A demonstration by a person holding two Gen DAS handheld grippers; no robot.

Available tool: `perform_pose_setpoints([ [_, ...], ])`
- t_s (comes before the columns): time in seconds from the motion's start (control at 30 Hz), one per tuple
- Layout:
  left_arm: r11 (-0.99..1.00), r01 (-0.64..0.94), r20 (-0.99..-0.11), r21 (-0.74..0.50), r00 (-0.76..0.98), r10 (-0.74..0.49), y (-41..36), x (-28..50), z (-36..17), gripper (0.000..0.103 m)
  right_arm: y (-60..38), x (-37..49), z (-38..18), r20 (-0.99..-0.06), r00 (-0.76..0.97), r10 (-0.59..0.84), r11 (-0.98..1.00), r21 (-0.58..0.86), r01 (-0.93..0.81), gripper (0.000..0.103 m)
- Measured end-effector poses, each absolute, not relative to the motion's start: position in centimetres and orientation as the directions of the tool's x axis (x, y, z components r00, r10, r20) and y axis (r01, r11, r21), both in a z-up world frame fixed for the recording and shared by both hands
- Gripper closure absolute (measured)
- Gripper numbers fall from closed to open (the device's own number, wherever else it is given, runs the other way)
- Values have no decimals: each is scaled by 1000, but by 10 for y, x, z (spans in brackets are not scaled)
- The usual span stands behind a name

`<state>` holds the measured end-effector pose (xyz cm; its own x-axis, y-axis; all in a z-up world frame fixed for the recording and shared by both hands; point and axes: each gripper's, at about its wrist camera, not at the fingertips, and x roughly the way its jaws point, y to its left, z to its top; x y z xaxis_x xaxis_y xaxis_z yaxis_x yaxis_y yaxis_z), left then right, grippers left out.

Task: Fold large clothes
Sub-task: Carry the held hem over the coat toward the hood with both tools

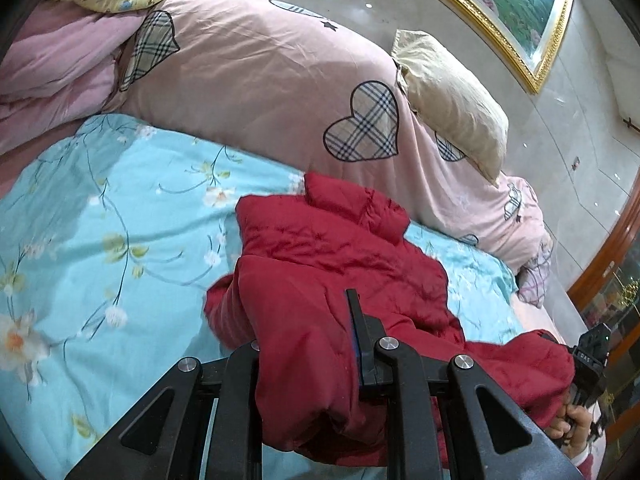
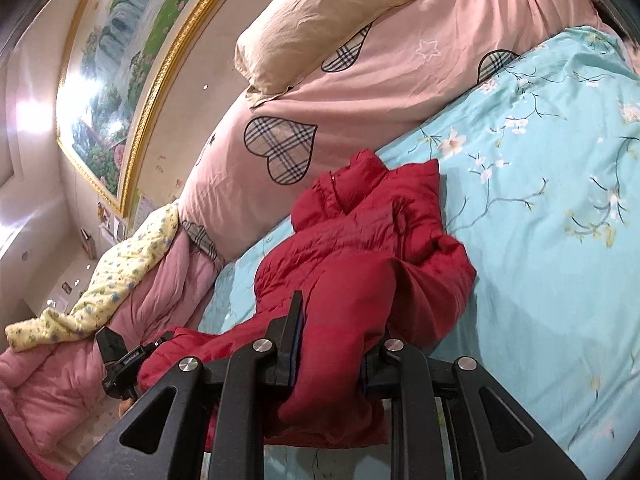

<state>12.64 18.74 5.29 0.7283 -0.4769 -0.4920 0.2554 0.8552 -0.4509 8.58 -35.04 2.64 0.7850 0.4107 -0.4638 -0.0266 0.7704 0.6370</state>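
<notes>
A red padded jacket lies crumpled on the light blue floral bedspread, collar toward the pillows. My left gripper is shut on a thick fold of the jacket's near edge; the fabric bulges between the fingers and hides the left one. My right gripper is shut on another fold of the same jacket, with red cloth draped over its right finger. The right gripper also shows at the right edge of the left wrist view, and the left gripper at the left of the right wrist view.
A pink duvet with plaid hearts is heaped behind the jacket, with a beige pillow on it. A yellow floral quilt and a pink quilt lie at the bed's side. A gold-framed painting hangs on the wall.
</notes>
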Motion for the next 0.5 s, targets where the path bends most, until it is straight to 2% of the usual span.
perform_pose_setpoints([
  [0.5, 901, 182, -512, -393, 771, -379, 141, 227, 51, 85, -362, 189, 34, -469, 810, 351, 789, 614, 14, 81],
])
